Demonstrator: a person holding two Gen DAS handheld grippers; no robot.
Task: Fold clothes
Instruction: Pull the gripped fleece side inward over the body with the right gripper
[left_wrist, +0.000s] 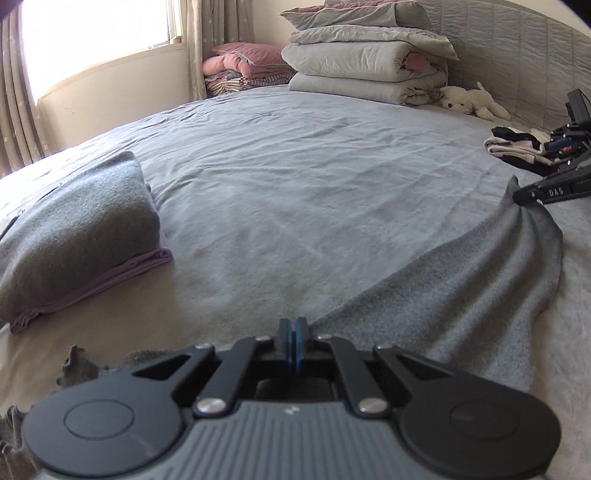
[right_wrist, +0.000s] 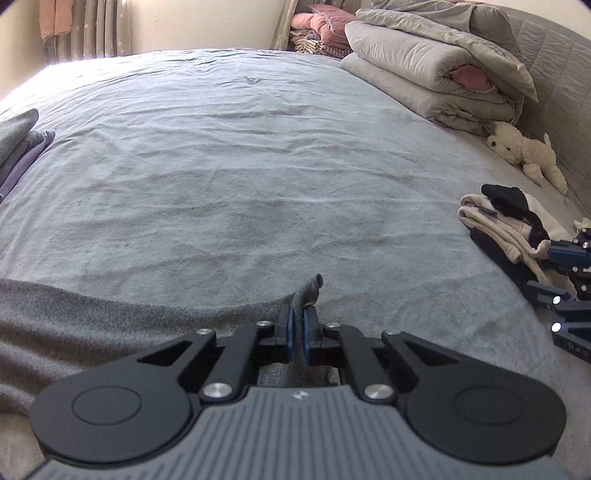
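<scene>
A grey knit garment (left_wrist: 461, 295) lies stretched across the near part of the bed, between my two grippers. My left gripper (left_wrist: 293, 328) is shut on its near edge; the cloth runs off to the right. My right gripper (right_wrist: 298, 314) is shut on another corner of the same garment (right_wrist: 110, 317), and a tuft of grey cloth sticks up between its blue pads. The right gripper also shows in the left wrist view (left_wrist: 524, 195), pinching the far corner. Frayed grey cloth (left_wrist: 74, 365) shows below my left gripper.
A folded pile of grey and lilac clothes (left_wrist: 74, 236) lies at the left. A heap of black and cream clothes (right_wrist: 506, 225) lies at the right. Folded quilts (left_wrist: 369, 62) and a white plush toy (left_wrist: 469, 101) sit by the headboard. The grey sheet (right_wrist: 240, 155) spreads ahead.
</scene>
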